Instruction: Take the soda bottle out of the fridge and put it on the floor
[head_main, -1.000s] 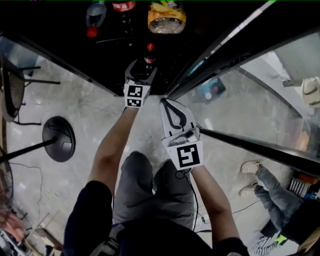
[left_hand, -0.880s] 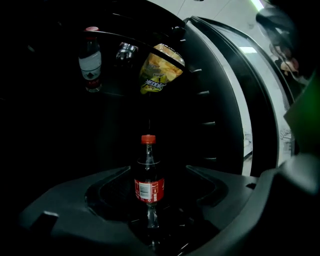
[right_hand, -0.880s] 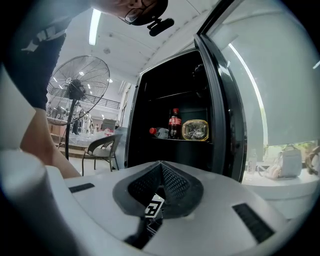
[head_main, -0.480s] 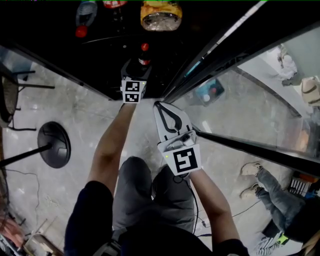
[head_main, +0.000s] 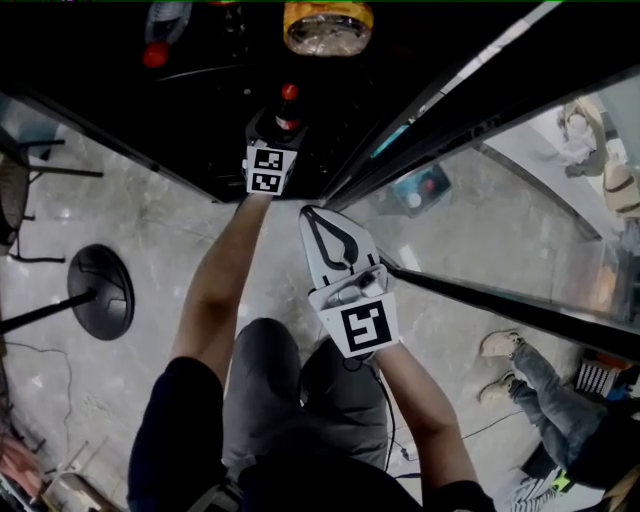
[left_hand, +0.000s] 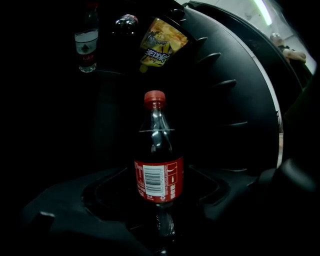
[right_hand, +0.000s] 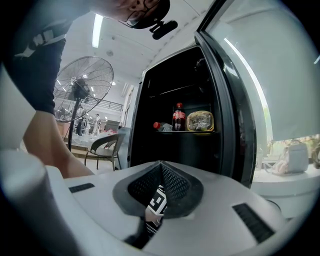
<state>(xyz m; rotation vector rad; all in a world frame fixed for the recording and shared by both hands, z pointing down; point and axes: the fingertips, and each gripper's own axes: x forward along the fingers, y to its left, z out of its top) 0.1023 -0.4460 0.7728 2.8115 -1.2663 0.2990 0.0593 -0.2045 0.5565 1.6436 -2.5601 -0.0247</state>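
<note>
Head view: the left gripper (head_main: 278, 125) reaches past the front edge of the open fridge (head_main: 120, 90) into its dark inside, and the red cap of the soda bottle (head_main: 289, 97) shows just beyond it. The right gripper (head_main: 310, 215) hangs outside over the grey floor (head_main: 150, 220), close to the lower edge of the glass door (head_main: 500, 210), with nothing in it. A round stand base (head_main: 100, 290) lies on the floor to the left.

Left gripper view: the soda bottle stands upright between the dark jaws. They are apart, with a gap on each side of its red label. Farther back, on a higher shelf, are a water bottle (left_hand: 87, 47) and a yellow snack bag (left_hand: 161, 46).

Right gripper view: the white jaws meet at their tips, with nothing between them. Ahead, the fridge stands open. Near the front edge of a shelf, a second cola bottle (right_hand: 179, 117) stands upright. A chair (right_hand: 107, 145) and a fan (right_hand: 82, 90) stand to the left.
</note>
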